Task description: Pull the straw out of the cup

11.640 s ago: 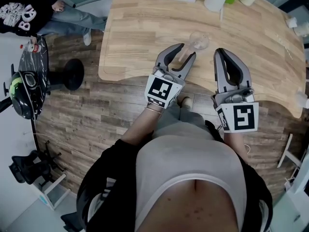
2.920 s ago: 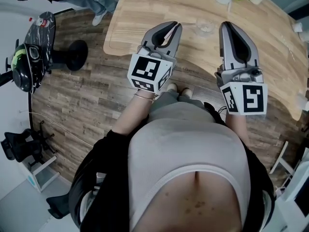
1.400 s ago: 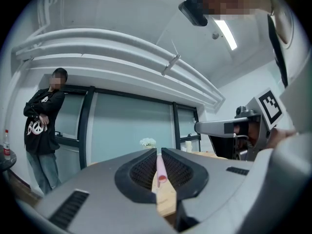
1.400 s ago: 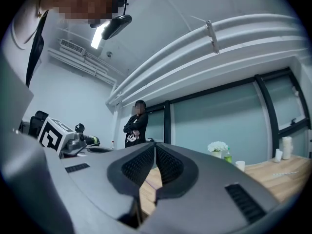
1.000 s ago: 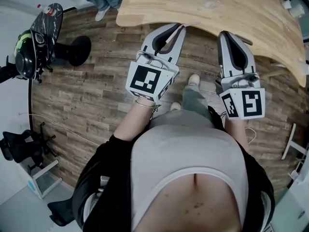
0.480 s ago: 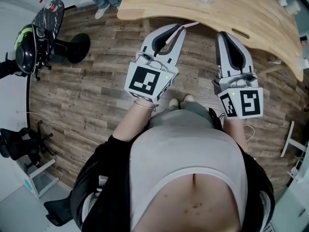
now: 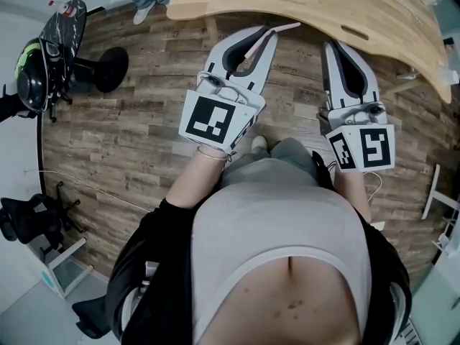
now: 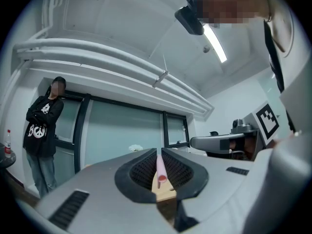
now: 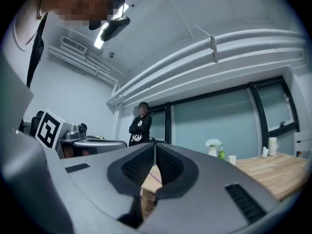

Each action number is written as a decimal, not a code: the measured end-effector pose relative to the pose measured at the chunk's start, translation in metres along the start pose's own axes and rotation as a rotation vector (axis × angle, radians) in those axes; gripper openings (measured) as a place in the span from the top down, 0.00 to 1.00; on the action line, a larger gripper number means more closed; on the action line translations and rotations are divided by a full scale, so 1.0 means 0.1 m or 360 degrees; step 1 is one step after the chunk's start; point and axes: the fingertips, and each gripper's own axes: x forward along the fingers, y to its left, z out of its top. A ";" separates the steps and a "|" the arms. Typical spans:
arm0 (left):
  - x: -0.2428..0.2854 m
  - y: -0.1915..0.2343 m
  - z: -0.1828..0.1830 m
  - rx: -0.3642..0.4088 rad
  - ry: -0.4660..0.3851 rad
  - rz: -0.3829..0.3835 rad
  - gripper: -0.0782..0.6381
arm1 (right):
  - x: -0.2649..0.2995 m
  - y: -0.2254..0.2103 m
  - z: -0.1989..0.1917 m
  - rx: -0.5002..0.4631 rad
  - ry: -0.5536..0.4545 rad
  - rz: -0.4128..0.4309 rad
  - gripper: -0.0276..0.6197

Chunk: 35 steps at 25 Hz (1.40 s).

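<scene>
Because the pink straw (image 7: 287,28) looks light, thin-walled and easily crushed, hold it gently near mid-length. The left gripper (image 7: 267,33) is clamped on it, just off the wooden table's (image 7: 323,6) near edge. The right gripper (image 7: 335,46) is closed on nothing.

table (image 7: 323,2) mostly beyond top edge

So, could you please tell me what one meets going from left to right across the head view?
A helmet → round black base → left claw, shut on the straw → right claw, shut and empty.
</scene>
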 end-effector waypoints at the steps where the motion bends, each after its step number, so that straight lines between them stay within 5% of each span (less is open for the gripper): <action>1: -0.02 -0.02 0.01 0.0004 -0.0001 -0.0003 0.84 | -0.02 0.02 0.01 -0.0001 -0.0003 0.0003 0.91; 11: -0.20 -0.33 0.10 0.0009 -0.0010 0.0000 0.84 | -0.33 0.15 0.14 -0.0009 -0.0032 0.0036 0.91; 35: -1.20 -1.95 0.33 -0.0007 -0.0028 0.0017 0.84 | -2.12 0.60 0.43 -0.0024 -0.0056 0.0090 0.91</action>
